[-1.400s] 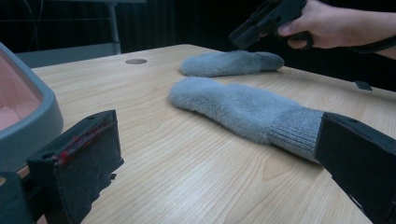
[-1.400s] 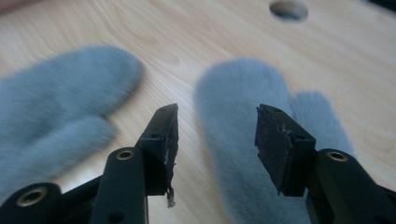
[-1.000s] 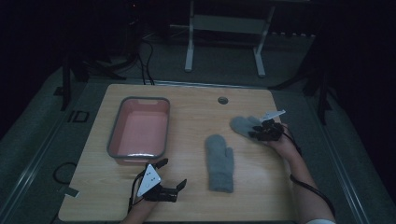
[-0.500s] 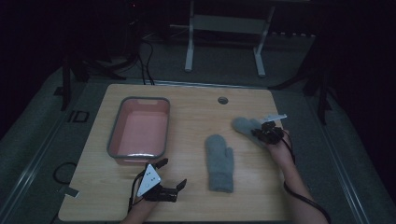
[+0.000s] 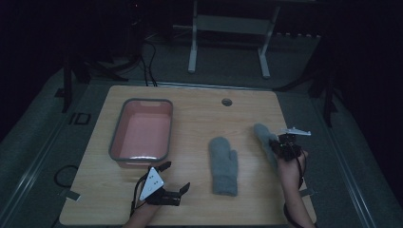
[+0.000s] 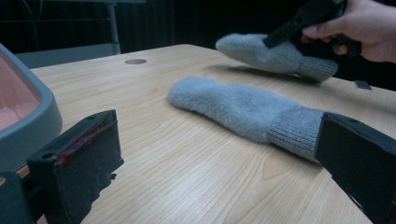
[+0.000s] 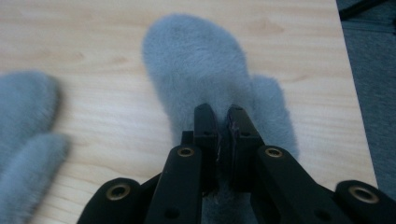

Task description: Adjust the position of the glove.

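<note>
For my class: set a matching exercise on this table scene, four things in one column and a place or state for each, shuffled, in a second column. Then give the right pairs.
Things:
1. pink tub
2. flat mitten
3. right gripper
4. left gripper

Places or states:
A. jaws apart, nothing between them
B. lies at the middle of the table
C. stands at the left side of the table, nothing in it
D. shut on the held mitten

Pairs: 1-C, 2-B, 3-D, 4-A
</note>
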The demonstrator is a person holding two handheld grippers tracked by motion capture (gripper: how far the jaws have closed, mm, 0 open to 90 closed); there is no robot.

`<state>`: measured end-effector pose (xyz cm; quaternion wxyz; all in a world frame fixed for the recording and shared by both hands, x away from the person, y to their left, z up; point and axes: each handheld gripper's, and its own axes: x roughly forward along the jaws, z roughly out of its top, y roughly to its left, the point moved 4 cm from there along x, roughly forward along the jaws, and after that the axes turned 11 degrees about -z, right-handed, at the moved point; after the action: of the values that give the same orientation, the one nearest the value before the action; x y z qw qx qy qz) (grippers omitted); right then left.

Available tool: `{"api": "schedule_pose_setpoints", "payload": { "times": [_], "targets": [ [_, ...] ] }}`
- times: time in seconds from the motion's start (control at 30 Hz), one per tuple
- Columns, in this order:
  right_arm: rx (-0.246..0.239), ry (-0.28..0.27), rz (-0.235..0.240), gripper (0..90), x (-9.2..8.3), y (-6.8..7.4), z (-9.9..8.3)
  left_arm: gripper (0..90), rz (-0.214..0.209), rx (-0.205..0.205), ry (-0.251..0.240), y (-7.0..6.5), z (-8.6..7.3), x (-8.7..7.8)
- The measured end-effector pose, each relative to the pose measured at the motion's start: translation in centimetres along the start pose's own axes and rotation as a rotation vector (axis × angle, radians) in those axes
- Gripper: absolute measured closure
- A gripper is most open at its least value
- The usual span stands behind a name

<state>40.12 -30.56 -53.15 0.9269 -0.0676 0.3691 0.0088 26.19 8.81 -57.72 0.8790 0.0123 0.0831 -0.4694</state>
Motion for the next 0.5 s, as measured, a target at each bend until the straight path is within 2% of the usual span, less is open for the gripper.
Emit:
{"api": "schedule_pose_setpoints", "payload": {
  "times": [0.2,0.27,0.33,0.43,0.5],
  "targets": [
    [-0.036,0.078,0.027,82.6,2.8,0.6,-1.9,1.2,-0.003,0.003,0.003,0.0,0.0,0.0],
    [-0.052,0.065,0.032,81.2,3.0,0.7,-2.2,1.2,-0.003,0.004,0.004,0.0,0.0,0.0],
    [-0.079,0.059,0.054,74.2,2.9,0.9,-2.1,1.2,-0.003,0.003,0.004,0.0,0.0,0.0],
    [-0.101,0.039,0.13,53.0,2.3,0.8,-1.7,1.2,-0.004,0.004,0.004,0.0,0.0,0.0],
    [-0.104,0.041,0.179,49.4,1.6,0.4,-1.3,1.2,-0.003,0.004,0.004,-0.1,0.0,0.0]
  ]
}}
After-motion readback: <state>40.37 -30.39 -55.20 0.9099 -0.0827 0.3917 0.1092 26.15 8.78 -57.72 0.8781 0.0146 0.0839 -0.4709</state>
